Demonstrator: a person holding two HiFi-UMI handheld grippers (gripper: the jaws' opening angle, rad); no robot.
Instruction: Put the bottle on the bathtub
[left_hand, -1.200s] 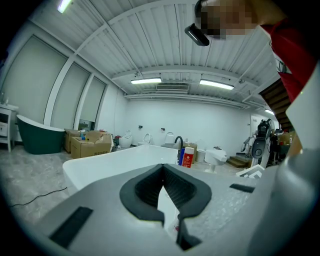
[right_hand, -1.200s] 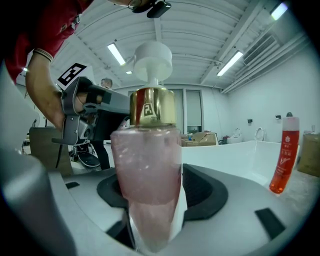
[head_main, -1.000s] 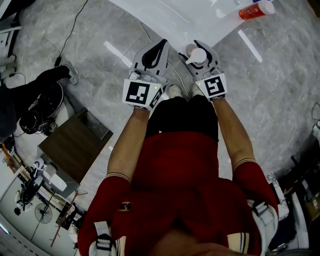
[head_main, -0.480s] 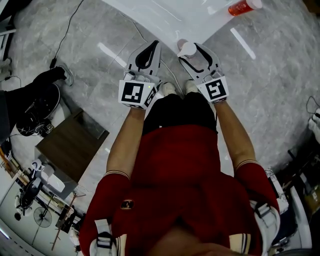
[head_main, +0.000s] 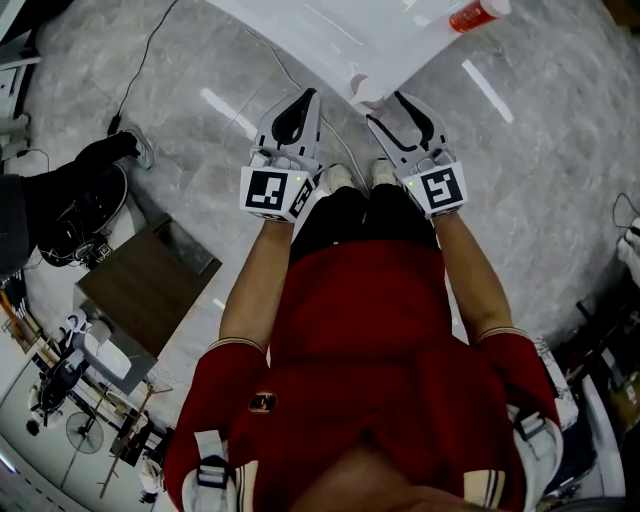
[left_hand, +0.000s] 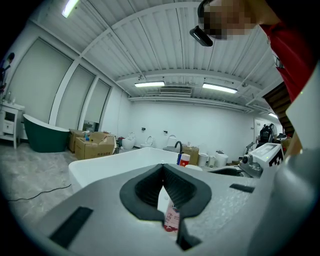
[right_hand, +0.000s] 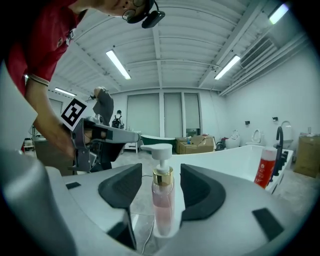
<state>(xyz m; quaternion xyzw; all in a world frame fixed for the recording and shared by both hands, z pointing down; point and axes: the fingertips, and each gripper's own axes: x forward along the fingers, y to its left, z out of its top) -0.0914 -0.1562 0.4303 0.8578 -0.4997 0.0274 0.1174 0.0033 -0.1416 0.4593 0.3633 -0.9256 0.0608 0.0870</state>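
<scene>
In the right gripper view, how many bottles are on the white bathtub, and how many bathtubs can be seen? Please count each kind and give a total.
Bottles: 2 (pump bottle, red bottle)
Bathtubs: 2 (white bathtub, green bathtub)
Total: 4

Red bottle cut by top edge, bathtub cropped too, pump bottle base hidden.

Red short-sleeved shirt with pale-trimmed cuffs, black shorts, white shoes, white black-lined left gripper and right gripper, black-and-white marker cubes.
</scene>
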